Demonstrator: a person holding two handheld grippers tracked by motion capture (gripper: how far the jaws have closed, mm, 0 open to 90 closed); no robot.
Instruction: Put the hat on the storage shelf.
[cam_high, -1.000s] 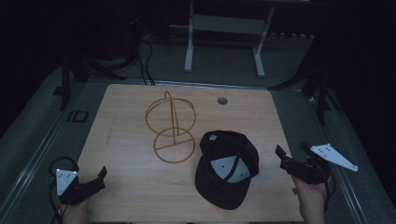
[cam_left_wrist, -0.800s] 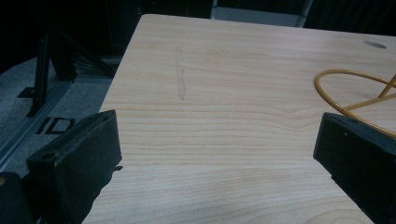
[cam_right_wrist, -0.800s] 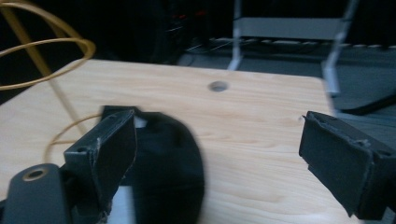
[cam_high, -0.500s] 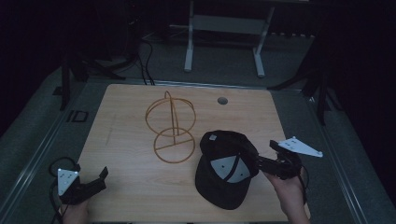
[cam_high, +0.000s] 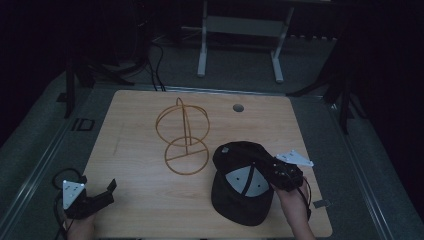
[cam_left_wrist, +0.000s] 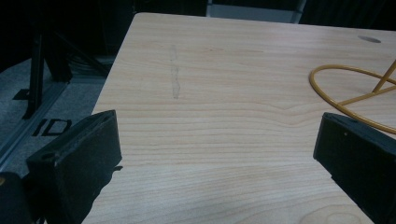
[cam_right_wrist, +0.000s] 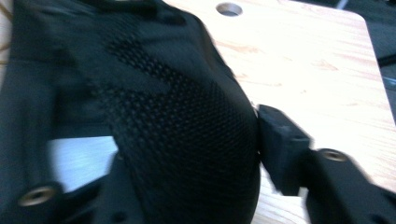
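While your right claw (cam_high: 272, 172) straddles the black cap's (cam_high: 240, 202) mesh side on the tabletop (cam_high: 145, 125), jaws spread, not yet clamped. Your left claw (cam_high: 102, 192) hovers open at the near-left corner, apart from the wire stand (cam_high: 185, 135).

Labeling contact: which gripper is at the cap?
The right gripper, its jaws astride the black cap's mesh side; the left gripper hangs open over bare table.

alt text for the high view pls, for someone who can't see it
A wooden table seen from above in a dim room, with a black cap lying near the right gripper, which reaches into its side. A gold wire stand sits mid-table, and the left gripper hovers open at the near left corner.
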